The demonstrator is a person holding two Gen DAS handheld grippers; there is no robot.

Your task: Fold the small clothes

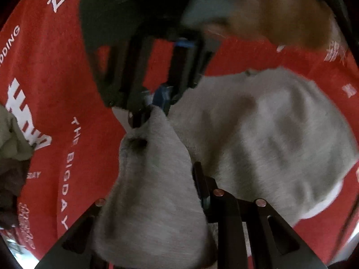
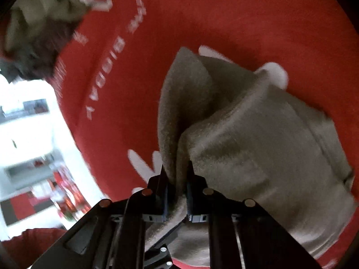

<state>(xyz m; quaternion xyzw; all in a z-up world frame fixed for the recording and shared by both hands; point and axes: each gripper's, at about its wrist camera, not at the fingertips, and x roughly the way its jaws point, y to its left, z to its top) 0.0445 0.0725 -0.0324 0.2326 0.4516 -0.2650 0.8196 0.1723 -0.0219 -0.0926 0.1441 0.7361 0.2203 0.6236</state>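
Note:
A grey fleece garment (image 1: 258, 130) lies partly bunched on the red cloth. In the left wrist view, my left gripper (image 1: 172, 174) at the bottom is shut on a lifted fold of it; the cloth hides the left finger, and only the right finger (image 1: 199, 179) shows. Just beyond, my right gripper (image 1: 152, 107) pinches a raised peak of the same garment, with a person's hand (image 1: 280, 11) blurred behind it. The right wrist view shows the right gripper (image 2: 177, 179) shut, a ridge of the grey garment (image 2: 258, 139) squeezed between its pads.
A red tablecloth (image 1: 67, 67) with white lettering covers the table. A pile of olive and dark brown clothes (image 1: 11, 152) (image 2: 40, 22) sits off to one side. The table's edge (image 2: 74, 121) runs down the left of the right wrist view, with bright floor beyond.

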